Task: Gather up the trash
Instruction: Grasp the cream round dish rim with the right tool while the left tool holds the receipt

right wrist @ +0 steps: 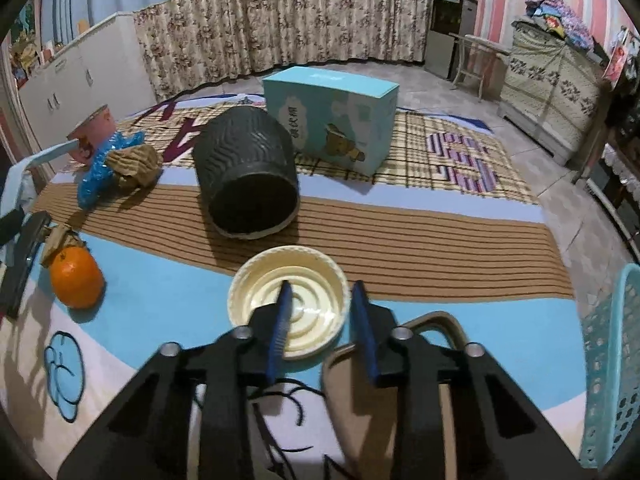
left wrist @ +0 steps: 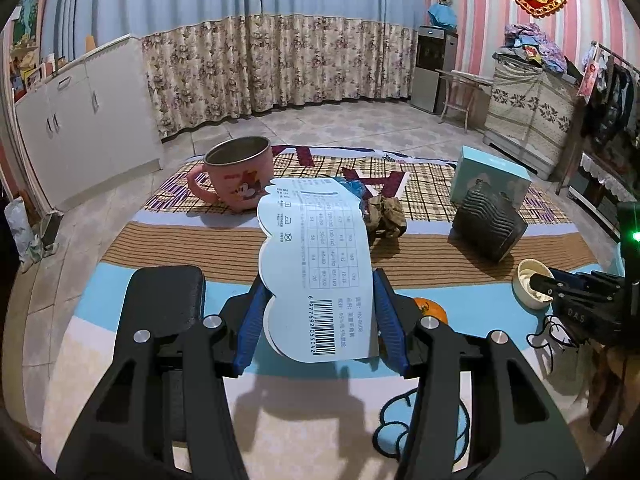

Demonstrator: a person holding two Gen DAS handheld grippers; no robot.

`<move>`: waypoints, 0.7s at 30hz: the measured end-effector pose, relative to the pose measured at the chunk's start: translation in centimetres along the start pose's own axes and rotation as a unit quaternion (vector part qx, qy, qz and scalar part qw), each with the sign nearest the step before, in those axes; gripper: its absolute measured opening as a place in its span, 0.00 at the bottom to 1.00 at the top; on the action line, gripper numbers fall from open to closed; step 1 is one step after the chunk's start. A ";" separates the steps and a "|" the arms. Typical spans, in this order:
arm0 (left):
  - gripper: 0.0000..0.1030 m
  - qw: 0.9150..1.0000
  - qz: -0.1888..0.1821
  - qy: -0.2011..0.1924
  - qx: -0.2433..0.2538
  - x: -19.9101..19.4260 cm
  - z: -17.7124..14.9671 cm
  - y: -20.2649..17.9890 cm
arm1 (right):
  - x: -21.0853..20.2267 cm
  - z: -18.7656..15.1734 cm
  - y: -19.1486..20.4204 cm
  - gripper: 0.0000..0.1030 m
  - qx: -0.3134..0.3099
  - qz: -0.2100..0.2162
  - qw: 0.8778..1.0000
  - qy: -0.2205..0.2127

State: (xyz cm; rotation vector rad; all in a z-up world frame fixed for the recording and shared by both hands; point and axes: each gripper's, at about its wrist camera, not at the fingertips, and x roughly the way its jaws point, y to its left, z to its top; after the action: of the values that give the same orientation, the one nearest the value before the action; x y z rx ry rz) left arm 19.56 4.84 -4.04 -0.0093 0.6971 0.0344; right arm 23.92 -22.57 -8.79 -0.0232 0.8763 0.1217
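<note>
Blue pads of my left gripper (left wrist: 320, 320) clamp a paper tag (left wrist: 316, 264), tilted down over the mat (right wrist: 400, 248). My right gripper (right wrist: 320, 320) straddles the near lid (right wrist: 286, 308) rim, jaws apart.

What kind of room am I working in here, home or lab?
Most likely a lived-in home room, with the work laid out on a patterned mat on a tiled floor. Signs: floral curtains across the back wall, a water dispenser in the corner, and a clothes rack at the right.
</note>
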 end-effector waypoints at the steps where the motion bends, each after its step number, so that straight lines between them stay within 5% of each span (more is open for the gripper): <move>1: 0.49 1.000 -0.001 0.001 0.000 0.0 0.0 0.0 | -0.1 0.0 0.0 0.26 -0.001 0.001 1.000 -0.001; 5: 0.49 1.000 -0.001 -0.003 0.001 -0.3 0.1 -0.1 | -0.7 -0.1 -0.5 0.21 0.017 0.005 1.000 -0.014; 6: 0.49 1.000 0.001 -0.005 0.003 -0.4 0.1 -0.2 | -1.0 -0.1 -0.5 0.13 0.017 -0.002 1.000 -0.021; 21: 0.49 1.000 0.001 -0.004 -0.002 -0.5 0.2 0.0 | -1.8 -0.1 -0.5 0.07 0.016 -0.010 0.999 -0.040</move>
State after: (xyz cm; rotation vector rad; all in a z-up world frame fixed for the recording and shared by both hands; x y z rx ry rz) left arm 19.31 4.80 -3.63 -0.0112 0.6897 0.0380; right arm 22.77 -23.27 -7.46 0.0024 0.7975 0.0899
